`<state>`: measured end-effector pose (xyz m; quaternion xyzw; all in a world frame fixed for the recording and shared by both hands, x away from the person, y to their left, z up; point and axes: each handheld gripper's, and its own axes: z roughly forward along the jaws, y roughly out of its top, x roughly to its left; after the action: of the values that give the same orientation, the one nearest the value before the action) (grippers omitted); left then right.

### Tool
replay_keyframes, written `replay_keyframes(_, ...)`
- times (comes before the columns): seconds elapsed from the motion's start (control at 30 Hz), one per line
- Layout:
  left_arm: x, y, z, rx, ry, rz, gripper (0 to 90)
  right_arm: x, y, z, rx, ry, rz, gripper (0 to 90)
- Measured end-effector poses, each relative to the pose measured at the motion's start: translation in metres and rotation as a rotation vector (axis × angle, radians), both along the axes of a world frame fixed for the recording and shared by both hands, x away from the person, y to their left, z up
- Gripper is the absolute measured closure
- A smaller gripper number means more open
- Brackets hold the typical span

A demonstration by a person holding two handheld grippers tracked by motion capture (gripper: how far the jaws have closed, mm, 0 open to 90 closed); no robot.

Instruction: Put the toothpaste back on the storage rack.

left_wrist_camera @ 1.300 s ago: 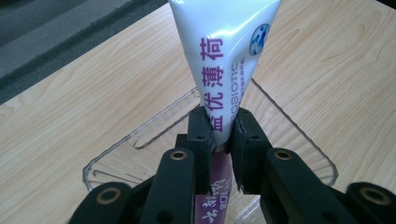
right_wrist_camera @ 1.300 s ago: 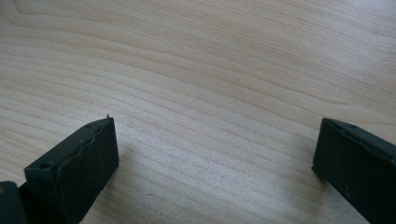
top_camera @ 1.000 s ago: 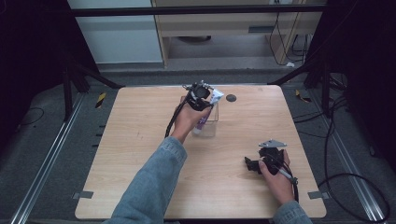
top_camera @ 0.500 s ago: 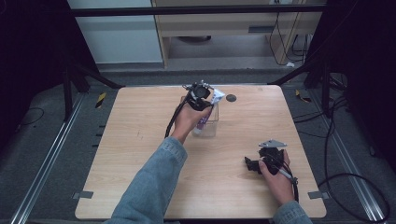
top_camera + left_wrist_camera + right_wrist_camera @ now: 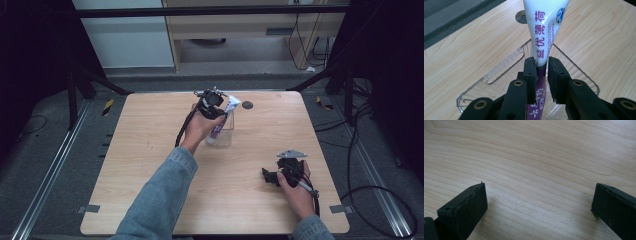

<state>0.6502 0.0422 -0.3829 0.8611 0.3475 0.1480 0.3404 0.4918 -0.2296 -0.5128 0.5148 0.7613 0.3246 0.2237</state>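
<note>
My left claw (image 5: 541, 66) clenches the white-and-purple plastic toothpaste tube (image 5: 545, 30) upright inside the clear plastic cup (image 5: 499, 68) so it seats cleanly, while my right claw (image 5: 539, 202) rests released on the pale wooden table (image 5: 536, 150).

Left gripper (image 5: 218, 106) at the end of an outstretched, denim-sleeved forearm, jaws nearly closed with a narrow gap to one side; right gripper (image 5: 270, 176) held low near the body, jaws spread wide.
</note>
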Motion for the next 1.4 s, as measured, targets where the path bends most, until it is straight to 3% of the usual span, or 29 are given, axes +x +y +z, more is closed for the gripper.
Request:
replay_keyframes(0.43, -0.008, 0.003, 0.005, 0.007, -0.055, -0.005, 72.3, 0.0, 0.0, 0.0, 0.001, 0.002, -0.001, 0.4)
replay_keyframes(0.67, -0.014, 0.005, 0.017, -0.008, -0.095, -0.006, 67.4, 0.0, 0.0, 0.0, -0.001, 0.003, 0.003, 0.4)
replay_keyframes(0.93, -0.018, 0.007, 0.021, -0.024, -0.099, -0.034, 64.5, 0.0, 0.0, 0.0, -0.002, 0.003, 0.003, 0.4)
replay_keyframes(1.23, -0.024, 0.003, 0.017, -0.008, -0.133, -0.064, 51.9, 0.0, 0.0, 0.0, -0.003, 0.0, 0.005, 0.3)
replay_keyframes(1.4, -0.028, 0.005, 0.016, -0.005, -0.155, -0.036, 39.1, 0.0, 0.0, 0.0, -0.004, 0.0, 0.006, 0.4)
